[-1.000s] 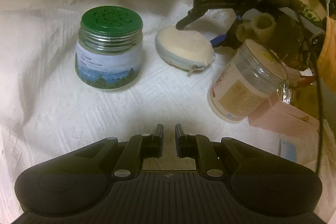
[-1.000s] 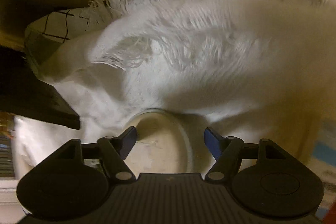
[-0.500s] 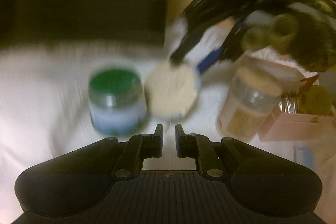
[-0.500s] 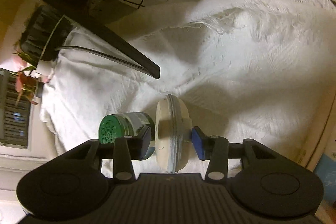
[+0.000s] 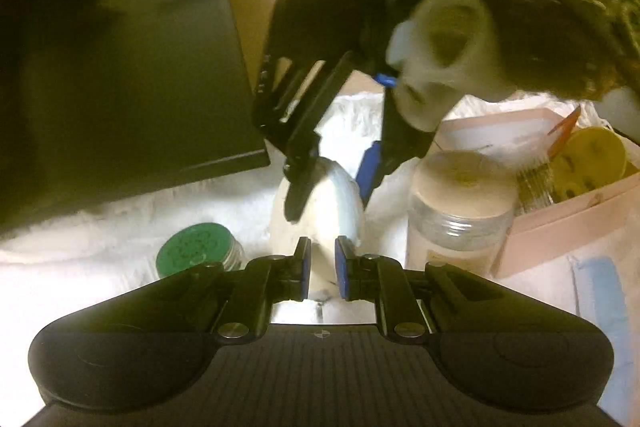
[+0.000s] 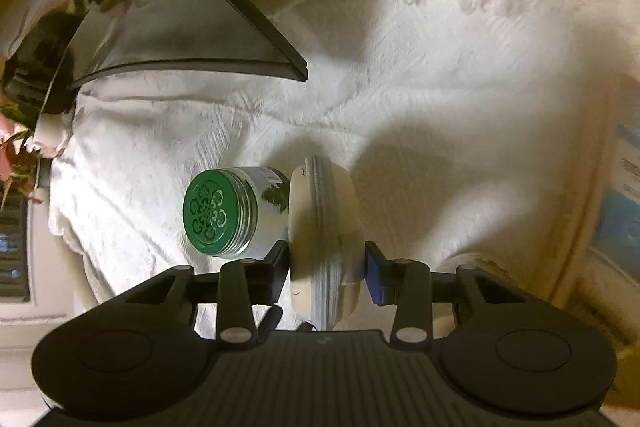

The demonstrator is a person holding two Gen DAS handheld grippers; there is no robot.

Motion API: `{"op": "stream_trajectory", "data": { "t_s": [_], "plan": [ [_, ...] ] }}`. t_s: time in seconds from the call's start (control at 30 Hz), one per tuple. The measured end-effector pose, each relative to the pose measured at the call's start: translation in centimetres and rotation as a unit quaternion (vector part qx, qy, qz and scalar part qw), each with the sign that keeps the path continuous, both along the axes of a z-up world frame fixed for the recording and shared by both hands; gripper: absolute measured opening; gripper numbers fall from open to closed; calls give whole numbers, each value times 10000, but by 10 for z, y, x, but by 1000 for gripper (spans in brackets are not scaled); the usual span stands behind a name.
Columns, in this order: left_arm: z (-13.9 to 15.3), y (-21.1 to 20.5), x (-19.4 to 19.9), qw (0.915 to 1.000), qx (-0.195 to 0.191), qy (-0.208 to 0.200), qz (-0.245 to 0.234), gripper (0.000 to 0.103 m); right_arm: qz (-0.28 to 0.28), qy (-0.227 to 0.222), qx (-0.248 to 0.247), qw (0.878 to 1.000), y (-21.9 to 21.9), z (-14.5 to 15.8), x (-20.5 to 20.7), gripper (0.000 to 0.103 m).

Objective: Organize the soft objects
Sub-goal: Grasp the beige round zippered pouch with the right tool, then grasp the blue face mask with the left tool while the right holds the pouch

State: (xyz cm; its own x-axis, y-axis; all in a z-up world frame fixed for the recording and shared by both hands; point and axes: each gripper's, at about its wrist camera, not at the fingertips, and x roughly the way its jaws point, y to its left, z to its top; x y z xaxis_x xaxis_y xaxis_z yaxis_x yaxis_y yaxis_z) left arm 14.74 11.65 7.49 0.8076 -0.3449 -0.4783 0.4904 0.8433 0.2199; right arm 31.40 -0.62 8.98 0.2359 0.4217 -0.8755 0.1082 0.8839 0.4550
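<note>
A cream, oval zippered pouch (image 6: 324, 239) stands on edge between my right gripper's (image 6: 326, 273) fingers, which are shut on its two flat sides above the white cloth (image 6: 440, 107). In the left wrist view the pouch (image 5: 320, 211) hangs from the right gripper (image 5: 332, 183) just beyond my left gripper (image 5: 322, 267). The left gripper's fingers stand close together with a narrow gap and hold nothing.
A green-lidded glass jar (image 6: 224, 215) stands just left of the pouch. A clear jar with a pale lid (image 5: 460, 211) and a pink box (image 5: 560, 195) of yellow items sit to the right. A dark monitor (image 5: 112, 59) stands at the back left.
My right gripper closed on the pouch, turned it on edge and lifted it off the cloth. My left gripper moved forward toward the pouch and stayed shut.
</note>
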Motion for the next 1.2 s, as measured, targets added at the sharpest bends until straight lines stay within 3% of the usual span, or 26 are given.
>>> {"op": "stream_trajectory", "data": {
  "t_s": [0.17,0.3,0.37,0.47,0.63,0.83,1.03,1.2],
  "plan": [
    [6,1,-3,9999,-68,-117,-53,17,-372,182,20,9991,1,-5,0,39],
    [-15,-14,1,9980,600,-190,43,20,-422,297,28,9987,8,-6,4,39],
    [-22,-15,6,9967,743,-230,245,37,-424,299,-76,9986,11,-6,6,39],
    [-24,-6,13,9973,537,-167,475,52,-495,322,-108,9982,11,-4,7,39],
    [-34,-5,29,9971,584,29,487,51,-368,367,-237,9984,20,-5,9,39],
    [-30,4,27,9997,-154,9,194,51,-295,84,-402,9987,13,7,7,38],
    [-13,5,-13,9953,-63,-775,-581,52,-125,147,-144,9997,-1,17,-9,38],
    [-15,10,-27,9939,130,-933,-569,56,208,120,-119,9996,8,20,-29,37]
  ]
}}
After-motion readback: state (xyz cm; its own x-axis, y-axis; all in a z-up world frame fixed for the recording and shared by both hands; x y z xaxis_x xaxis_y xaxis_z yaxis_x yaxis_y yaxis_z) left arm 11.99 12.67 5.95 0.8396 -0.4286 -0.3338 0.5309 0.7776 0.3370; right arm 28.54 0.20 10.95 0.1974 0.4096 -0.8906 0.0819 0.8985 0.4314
